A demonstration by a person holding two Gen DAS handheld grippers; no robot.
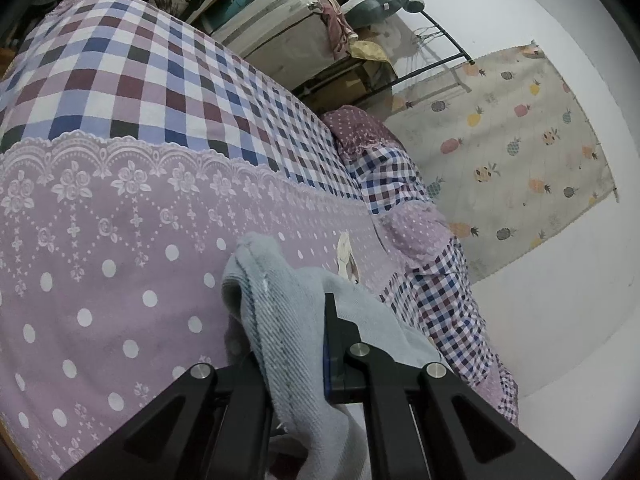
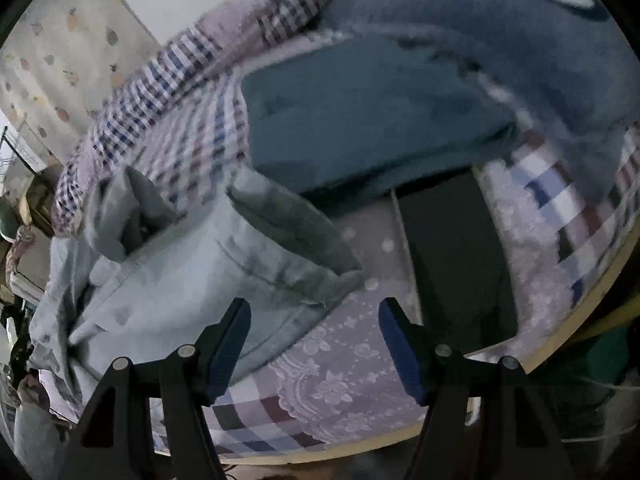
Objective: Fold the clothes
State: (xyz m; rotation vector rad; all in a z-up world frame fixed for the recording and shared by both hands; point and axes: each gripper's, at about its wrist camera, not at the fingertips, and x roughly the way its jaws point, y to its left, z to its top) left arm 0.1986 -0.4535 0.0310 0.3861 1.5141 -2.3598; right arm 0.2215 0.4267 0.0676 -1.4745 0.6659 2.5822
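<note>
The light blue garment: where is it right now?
Left wrist view: the light blue garment is pinched in the left gripper, low centre, above the lilac bedspread.

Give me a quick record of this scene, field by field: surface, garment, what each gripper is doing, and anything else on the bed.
surface: bed cover, lilac with white dots and lace print, checked panel beyond
garment: pale blue-grey garment, rumpled, not yet folded
left gripper: jaws closed on a bunched edge of the garment, lifting it off the cover
right gripper: jaws open, empty, over the garment's near edge
other items: folded teal cloth; dark flat item beside it
image quality: right wrist view blurred
</note>
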